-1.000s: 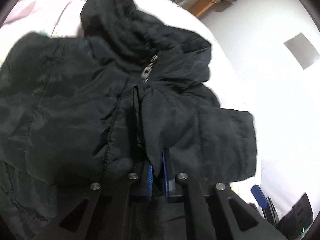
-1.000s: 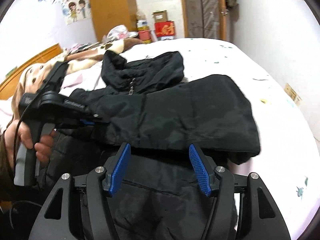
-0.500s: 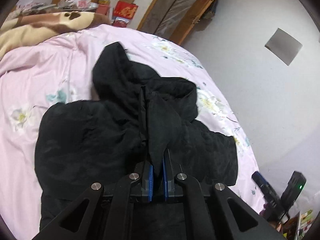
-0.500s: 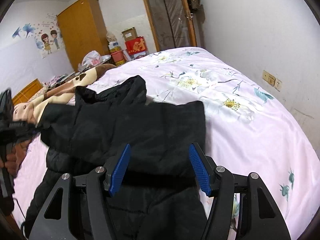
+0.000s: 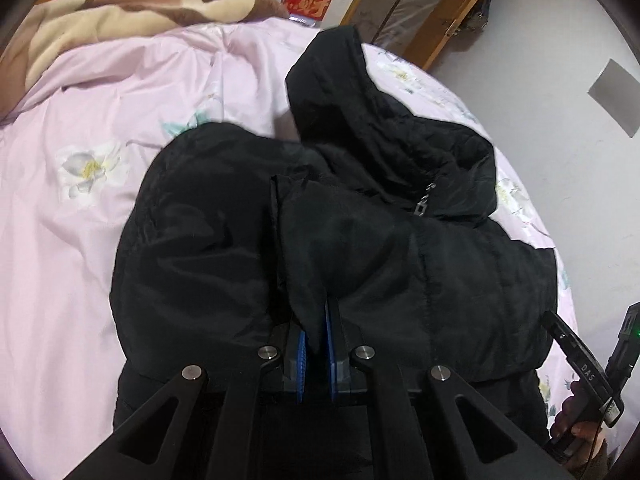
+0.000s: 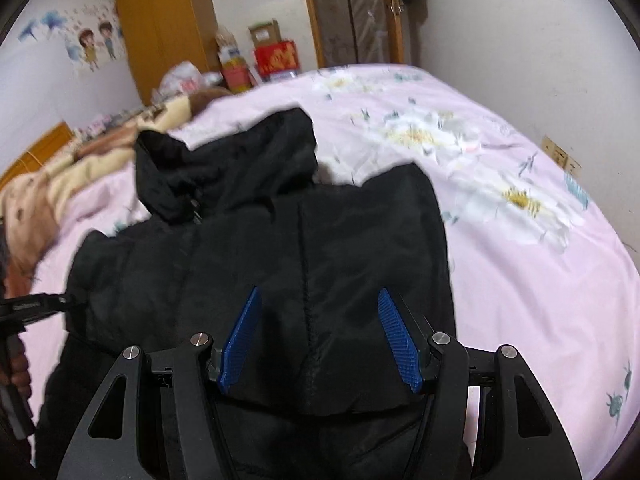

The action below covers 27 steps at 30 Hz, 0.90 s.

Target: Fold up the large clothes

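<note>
Black hooded puffer jacket (image 5: 224, 240), sleeves folded inward, on pink floral bed.

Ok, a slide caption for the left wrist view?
Left gripper pinches a fold of the black hooded jacket spread on the pink floral bedsheet.

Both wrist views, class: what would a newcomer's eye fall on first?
A black jacket lies across the pink flowered bedsheet, hood toward the far end. The left gripper is shut on a fold of it at the near edge. The right gripper hangs open over the jacket.
</note>
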Each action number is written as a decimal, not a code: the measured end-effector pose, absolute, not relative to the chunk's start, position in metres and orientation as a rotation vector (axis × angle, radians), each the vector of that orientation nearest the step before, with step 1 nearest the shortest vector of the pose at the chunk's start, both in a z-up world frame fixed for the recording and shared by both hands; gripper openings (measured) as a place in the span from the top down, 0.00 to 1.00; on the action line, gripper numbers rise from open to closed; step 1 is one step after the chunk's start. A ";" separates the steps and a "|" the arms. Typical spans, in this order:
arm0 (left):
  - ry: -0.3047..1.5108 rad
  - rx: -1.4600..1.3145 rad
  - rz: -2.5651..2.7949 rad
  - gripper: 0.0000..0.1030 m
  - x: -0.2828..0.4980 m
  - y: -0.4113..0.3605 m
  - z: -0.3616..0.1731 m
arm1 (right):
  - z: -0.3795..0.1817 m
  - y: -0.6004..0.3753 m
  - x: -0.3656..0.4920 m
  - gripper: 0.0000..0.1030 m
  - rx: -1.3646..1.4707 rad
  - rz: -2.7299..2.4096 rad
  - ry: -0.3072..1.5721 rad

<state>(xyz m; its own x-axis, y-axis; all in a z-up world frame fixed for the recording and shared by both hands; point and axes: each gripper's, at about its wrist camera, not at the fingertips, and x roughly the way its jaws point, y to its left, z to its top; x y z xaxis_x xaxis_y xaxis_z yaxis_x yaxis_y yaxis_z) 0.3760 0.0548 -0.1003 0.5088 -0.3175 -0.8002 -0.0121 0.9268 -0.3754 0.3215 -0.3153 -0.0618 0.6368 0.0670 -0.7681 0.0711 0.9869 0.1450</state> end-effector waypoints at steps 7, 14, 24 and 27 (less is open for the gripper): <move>1.064 -0.364 -0.171 0.88 0.385 0.056 -0.125 | -0.096 -0.322 0.331 0.40 0.180 -0.039 0.960; 1.069 -0.358 -0.155 0.86 0.389 0.053 -0.134 | -0.109 -0.322 0.335 0.39 0.172 -0.060 0.985; 1.057 -0.442 -0.149 0.64 0.350 0.087 -0.073 | -0.034 -0.338 0.307 0.38 0.315 -0.109 0.903; 1.021 -0.449 -0.141 0.52 0.323 0.100 -0.031 | 0.002 -0.336 0.291 0.38 0.296 -0.096 0.894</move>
<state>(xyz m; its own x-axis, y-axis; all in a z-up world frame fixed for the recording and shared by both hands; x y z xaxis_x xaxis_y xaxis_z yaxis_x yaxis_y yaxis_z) 0.3232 0.0998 -0.0315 0.5226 -0.3194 -0.7905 -0.0928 0.9004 -0.4251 0.2906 -0.3364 0.0024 0.6252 0.0404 -0.7794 0.2053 0.9550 0.2141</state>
